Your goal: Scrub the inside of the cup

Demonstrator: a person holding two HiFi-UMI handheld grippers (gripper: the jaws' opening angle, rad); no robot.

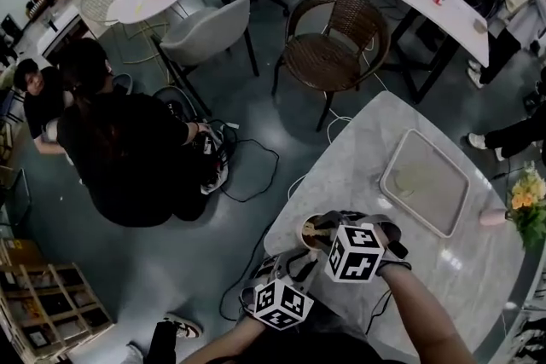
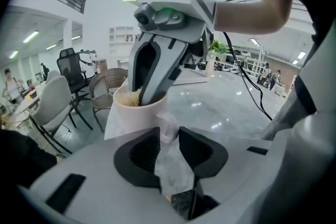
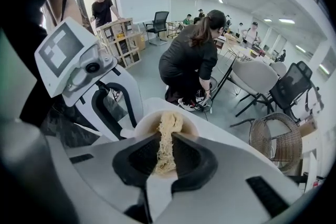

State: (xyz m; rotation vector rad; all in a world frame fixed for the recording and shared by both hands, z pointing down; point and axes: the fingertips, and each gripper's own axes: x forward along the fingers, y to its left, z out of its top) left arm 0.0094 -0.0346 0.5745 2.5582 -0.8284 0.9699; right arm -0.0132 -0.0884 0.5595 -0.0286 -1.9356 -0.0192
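A white cup (image 1: 305, 239) stands near the marble table's (image 1: 358, 149) near-left corner. In the left gripper view its handle (image 2: 169, 131) sits pinched between the black pads of my left gripper (image 2: 169, 145). My right gripper (image 3: 164, 157) reaches down into the cup (image 3: 152, 120) from above, shut on a beige fibrous scrubber (image 3: 166, 139) that hangs into the cup's mouth. From the left gripper view, the right gripper's fingers (image 2: 148, 78) dip inside the cup (image 2: 137, 113). The cup's bottom is hidden.
A pale rectangular tray (image 1: 425, 183) lies on the table further right, with flowers (image 1: 527, 205) at the right edge. A wicker chair (image 1: 333, 43) stands beyond the table. A person in black (image 1: 119, 149) crouches on the floor to the left, near cables (image 1: 247, 166).
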